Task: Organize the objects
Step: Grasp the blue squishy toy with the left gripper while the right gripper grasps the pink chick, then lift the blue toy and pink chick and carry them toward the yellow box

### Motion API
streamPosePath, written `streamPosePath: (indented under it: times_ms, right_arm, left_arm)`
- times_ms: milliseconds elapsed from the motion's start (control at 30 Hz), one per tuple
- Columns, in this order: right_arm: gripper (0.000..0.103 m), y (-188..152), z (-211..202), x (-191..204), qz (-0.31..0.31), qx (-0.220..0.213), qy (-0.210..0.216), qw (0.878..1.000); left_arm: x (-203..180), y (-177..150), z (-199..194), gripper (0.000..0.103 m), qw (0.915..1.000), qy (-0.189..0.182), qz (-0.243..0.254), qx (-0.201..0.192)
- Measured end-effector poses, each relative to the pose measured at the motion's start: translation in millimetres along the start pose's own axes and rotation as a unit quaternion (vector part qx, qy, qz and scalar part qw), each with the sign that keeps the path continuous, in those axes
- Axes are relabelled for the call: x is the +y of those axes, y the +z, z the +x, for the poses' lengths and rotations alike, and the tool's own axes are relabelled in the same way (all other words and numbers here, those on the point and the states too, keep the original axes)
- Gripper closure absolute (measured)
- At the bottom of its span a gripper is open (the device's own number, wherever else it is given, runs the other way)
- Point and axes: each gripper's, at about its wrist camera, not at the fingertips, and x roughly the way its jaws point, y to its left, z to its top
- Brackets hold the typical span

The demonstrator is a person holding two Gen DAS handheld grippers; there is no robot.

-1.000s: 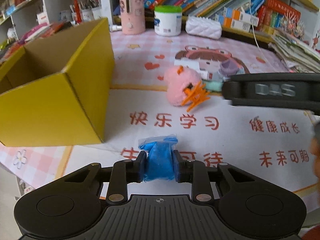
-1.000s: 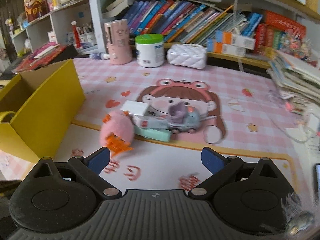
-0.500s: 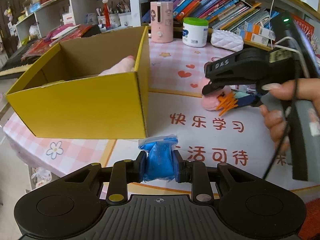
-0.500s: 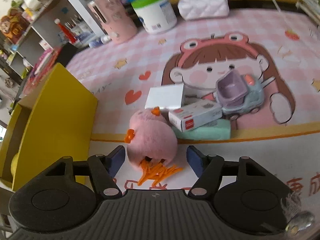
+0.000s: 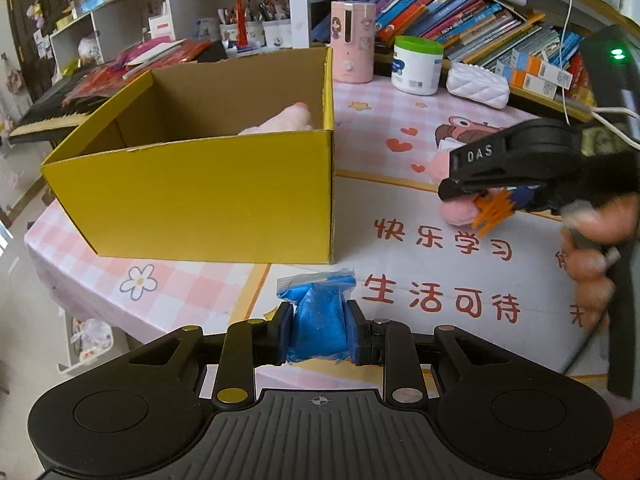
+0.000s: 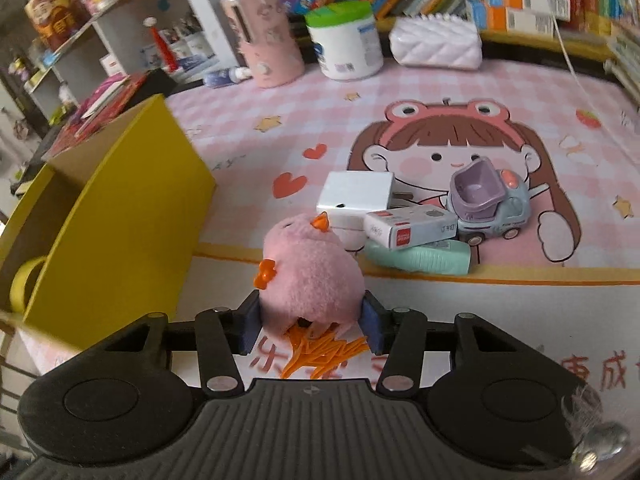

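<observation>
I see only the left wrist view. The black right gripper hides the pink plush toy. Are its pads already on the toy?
Observer: Yes. In the right wrist view the right gripper has both pads against the pink plush toy with orange feet.
Operator: What lies behind the toy?
Observer: A white charger block, a small white carton, a mint green bottle lying flat, and a purple toy car.
Operator: Anything else in the yellow cardboard box?
Observer: A yellow tape roll near its left wall.

Looks like I'm in a kid's study room at home: packed bookshelves, a pink cartoon table mat, pen cups and a keyboard piano.
</observation>
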Motion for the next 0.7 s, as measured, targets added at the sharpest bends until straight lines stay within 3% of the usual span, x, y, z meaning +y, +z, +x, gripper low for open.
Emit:
streamPosePath:
  times_ms: [200,400,700]
  right_arm:
    - [0.056,-20,-35,29,-0.064,-0.051,-0.031,0.996]
    - [0.056,-42,-62,51,-0.089,-0.09,-0.077,0.989]
    - [0.056,-82,-85,97,-0.108,-0.087,-0.118,0.983]
  left_arm:
    - [3,0,-11,0.078,0.9993,-0.021,0.016,-0.027]
    - [20,-6,-21,0.078,0.9983,-0.035,0.023,-0.04]
    - [72,-21,-44,0.078,0.9977,-0.029,-0.014,-0.06]
